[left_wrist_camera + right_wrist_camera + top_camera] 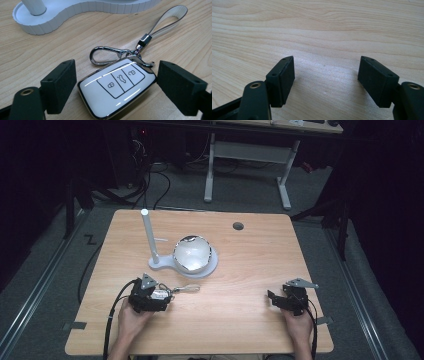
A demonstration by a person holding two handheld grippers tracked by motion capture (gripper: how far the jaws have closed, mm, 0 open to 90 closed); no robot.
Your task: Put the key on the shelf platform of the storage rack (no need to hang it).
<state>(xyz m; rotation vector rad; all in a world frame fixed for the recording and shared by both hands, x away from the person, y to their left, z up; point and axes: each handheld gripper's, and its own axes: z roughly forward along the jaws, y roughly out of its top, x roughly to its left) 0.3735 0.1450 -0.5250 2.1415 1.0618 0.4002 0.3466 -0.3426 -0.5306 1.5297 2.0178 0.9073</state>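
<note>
A white key fob [115, 92] with three button icons lies flat on the wooden table [240, 320]. A silver clasp [105, 55] and a white strap loop [170, 20] trail from its far end. My left gripper [117, 82] is open, one jaw on each side of the fob and very close to its edges. In the high view the fob [161, 294] sits at the left gripper's [167, 296] tips, at the front left of the table. My right gripper [274, 299] rests at the front right, open over bare wood [326, 75].
A white stand [165, 265] with an upright post [149, 237] and a shiny silver dome [192, 254] stands mid-table, just beyond the fob; its ribbed base [62, 12] is close ahead of the left jaws. A round cable hole [238, 226] lies near the table's far edge.
</note>
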